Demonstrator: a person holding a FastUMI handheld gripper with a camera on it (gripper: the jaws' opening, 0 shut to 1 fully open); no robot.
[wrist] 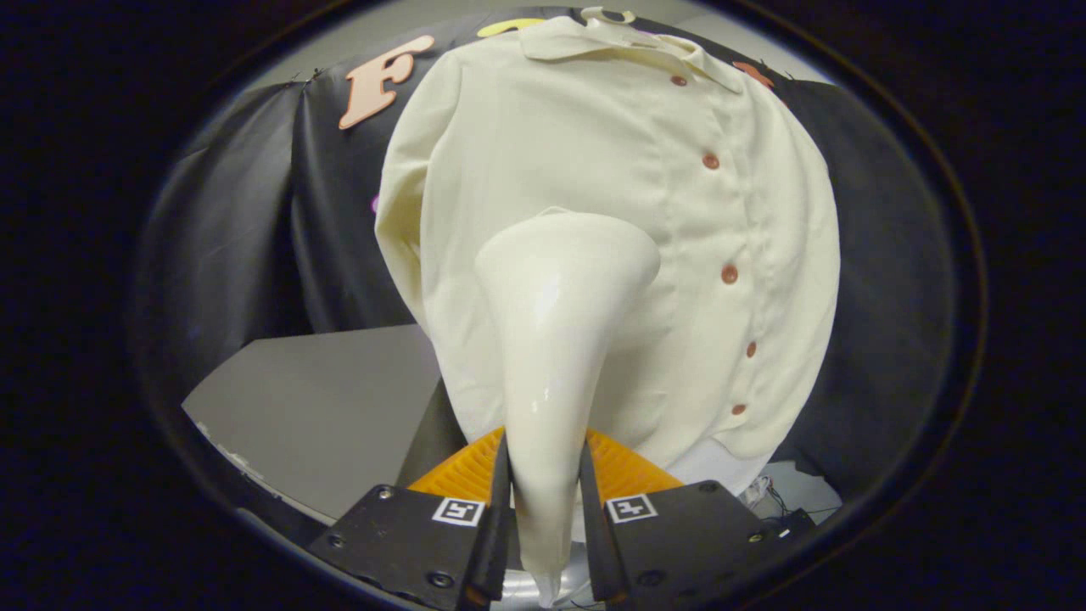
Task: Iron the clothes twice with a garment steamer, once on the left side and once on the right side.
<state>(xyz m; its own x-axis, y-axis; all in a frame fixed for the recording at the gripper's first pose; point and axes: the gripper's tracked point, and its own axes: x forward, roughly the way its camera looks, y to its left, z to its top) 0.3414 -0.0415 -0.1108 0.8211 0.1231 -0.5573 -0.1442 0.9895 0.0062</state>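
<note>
Between the fingers: steamer (556, 339), cream, glossy hard plastic, narrow at the handle and flaring to a broad head; both fingers press on the handle from either side, so the gripper (545, 501) is pinched on it low down, near its thin end. Handling, as judged: rigid, smooth and likely slippery; top-heavy toward the head, so a hold at the neck may let it tip or twist unless the squeeze is kept firm; a hold closer to the flare would steady it. Ahead of the head: shirt (645, 238), cream, soft thin cloth, hanging on the booth wall from a hanger (607, 14), collar at the top, button row (721, 216) running down to the right of the steamer head. Cloth likely light and yielding; it should give under the head rather than resist. Head position: over the shirt's front panel left of the buttons, around mid-height; contact with the cloth cannot be told. Pose: gripper pointed forward and tilted upward at the shirt, steamer upright along the fingers. Beyond, low left: grey table (331, 407).
</note>
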